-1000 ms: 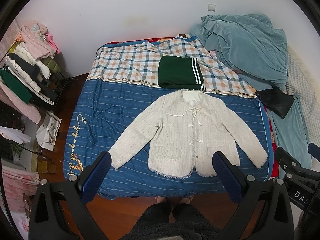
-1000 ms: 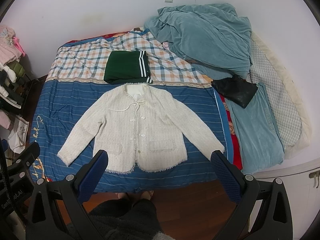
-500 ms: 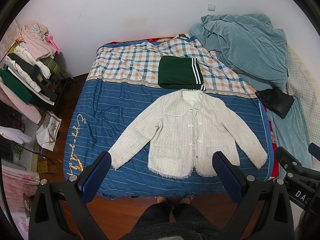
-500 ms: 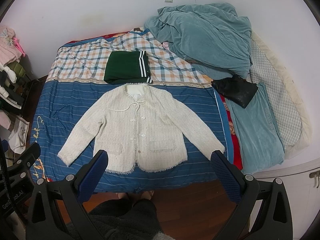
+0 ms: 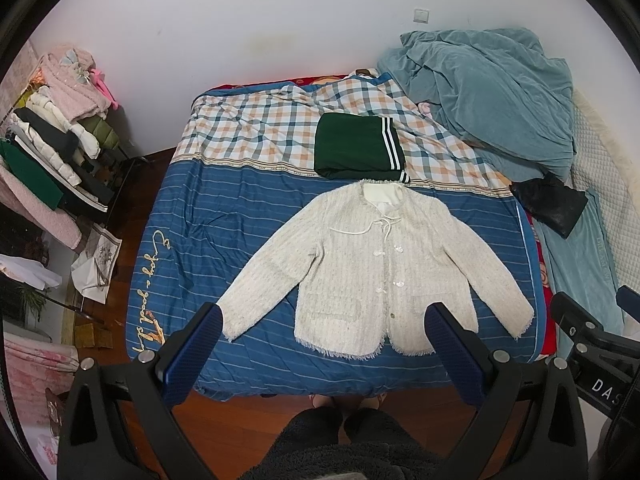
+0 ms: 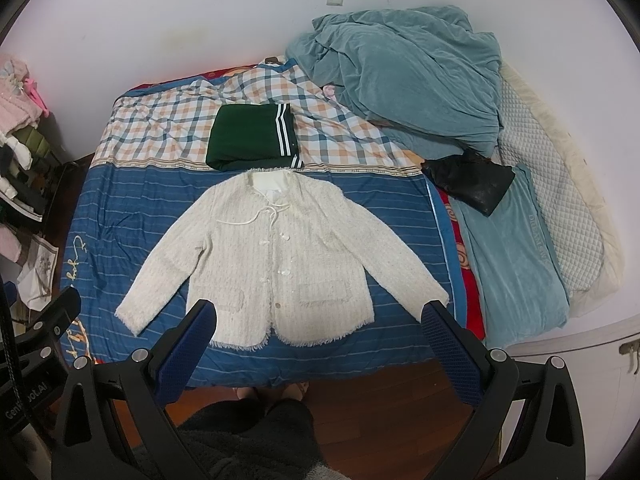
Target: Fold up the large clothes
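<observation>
You hold both tongs raised, side by side, aimed forward and down. Left tongs [image 5: 326, 346] wide open, blue pads [image 5: 192, 354] far apart, nothing gripped. Right tongs [image 6: 320, 344] same: wide open, empty, pads [image 6: 450, 352] spread. Your feet [image 5: 348, 400] and dark fleecy legs show below them.

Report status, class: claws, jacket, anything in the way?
Left claw open, right claw open, both above the bed edge. Cream jacket flat, buttoned, sleeves spread, unfolded. Folded green garment touches its collar.
</observation>
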`<state>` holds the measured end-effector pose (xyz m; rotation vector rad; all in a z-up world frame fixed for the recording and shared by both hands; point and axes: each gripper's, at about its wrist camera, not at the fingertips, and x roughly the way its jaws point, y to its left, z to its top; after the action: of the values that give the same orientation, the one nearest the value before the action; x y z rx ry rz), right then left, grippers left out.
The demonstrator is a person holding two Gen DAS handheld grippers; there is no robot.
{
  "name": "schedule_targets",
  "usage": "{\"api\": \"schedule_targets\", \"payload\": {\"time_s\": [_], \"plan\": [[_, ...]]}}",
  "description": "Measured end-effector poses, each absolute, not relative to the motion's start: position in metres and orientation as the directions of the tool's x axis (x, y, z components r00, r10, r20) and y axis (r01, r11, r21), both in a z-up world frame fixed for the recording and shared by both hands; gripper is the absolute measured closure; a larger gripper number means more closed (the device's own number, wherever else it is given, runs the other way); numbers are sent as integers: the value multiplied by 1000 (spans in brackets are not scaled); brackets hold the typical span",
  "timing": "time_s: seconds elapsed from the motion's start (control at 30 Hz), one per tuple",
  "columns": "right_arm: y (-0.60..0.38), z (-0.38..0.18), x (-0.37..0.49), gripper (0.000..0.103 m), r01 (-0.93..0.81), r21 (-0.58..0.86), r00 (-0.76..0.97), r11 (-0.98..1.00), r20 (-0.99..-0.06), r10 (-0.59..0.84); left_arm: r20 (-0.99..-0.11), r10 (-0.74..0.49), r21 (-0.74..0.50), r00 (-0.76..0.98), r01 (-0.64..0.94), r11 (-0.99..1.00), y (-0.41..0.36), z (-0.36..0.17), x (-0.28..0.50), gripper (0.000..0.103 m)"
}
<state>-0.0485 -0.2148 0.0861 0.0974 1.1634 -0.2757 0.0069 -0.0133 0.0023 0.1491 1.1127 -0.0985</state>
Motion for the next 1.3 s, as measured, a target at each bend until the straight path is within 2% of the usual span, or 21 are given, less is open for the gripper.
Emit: {"api": "schedule_targets", "payload": {"time_s": [0.93, 1.07, 1.3], "plan": [[-211, 85, -30, 0, 288, -61, 351, 956, -922, -164, -882, 3, 83, 471, 148, 985, -21, 2, 25, 0], [-204, 73, -22, 0, 321, -50, 338, 946, -927, -164, -853, 31, 120, 520, 138, 983, -13, -15, 47, 0], [-218, 15, -11, 0, 435, -34, 305, 900, -935, -183, -838, 76, 190, 541, 157, 969, -11, -71, 82, 0]]}}
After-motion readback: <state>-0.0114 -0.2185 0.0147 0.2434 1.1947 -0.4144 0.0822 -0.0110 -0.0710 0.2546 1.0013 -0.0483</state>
